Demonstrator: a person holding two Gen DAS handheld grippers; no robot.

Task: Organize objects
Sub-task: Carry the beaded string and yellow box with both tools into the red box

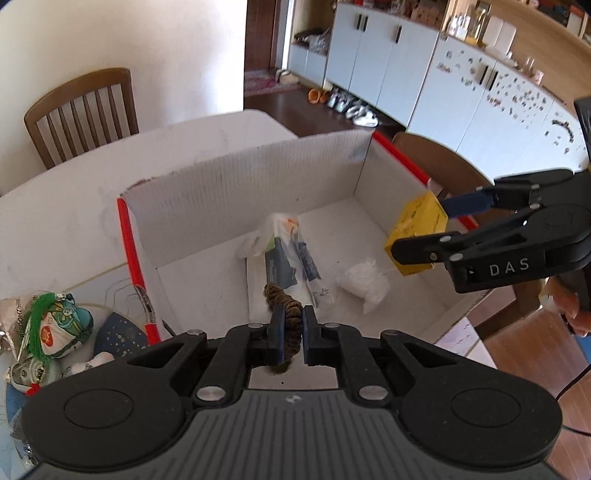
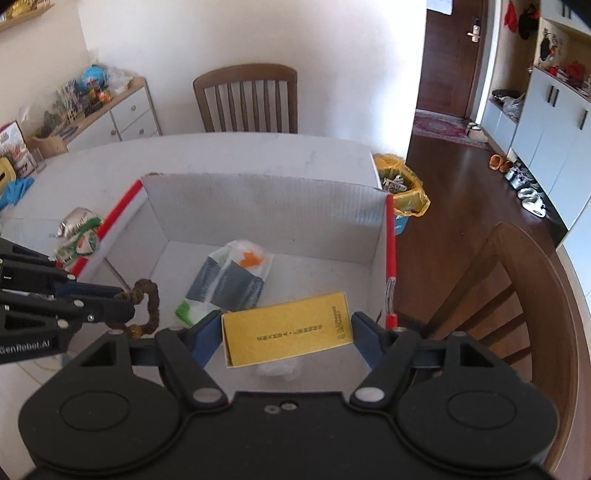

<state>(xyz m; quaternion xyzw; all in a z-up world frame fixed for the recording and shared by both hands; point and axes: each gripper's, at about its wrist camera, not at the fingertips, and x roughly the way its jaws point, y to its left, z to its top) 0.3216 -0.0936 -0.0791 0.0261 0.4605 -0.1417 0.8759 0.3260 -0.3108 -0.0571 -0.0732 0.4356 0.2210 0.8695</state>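
Our left gripper [image 1: 293, 325] has its jaws narrowed on a brown braided cord [image 1: 282, 306], soft and floppy, best pinched mid-length. Our right gripper [image 2: 288, 328] clamps the yellow carton [image 2: 288, 328] across its ends between wide-set jaws; it looks light and crushable. Beyond both jaws sits the open white box [image 1: 240, 177], already holding a plastic packet [image 1: 288, 251].

My white bench [image 2: 258, 155] stood against a pale wall [image 2: 240, 33], with a wooden chair [image 2: 245, 98] behind it and another chair [image 2: 517, 295] at my right. Dark wood floor [image 2: 454, 173] ran toward a brown door [image 2: 454, 51], past white cabinets [image 1: 384, 62] and a low sideboard [image 2: 122, 110].
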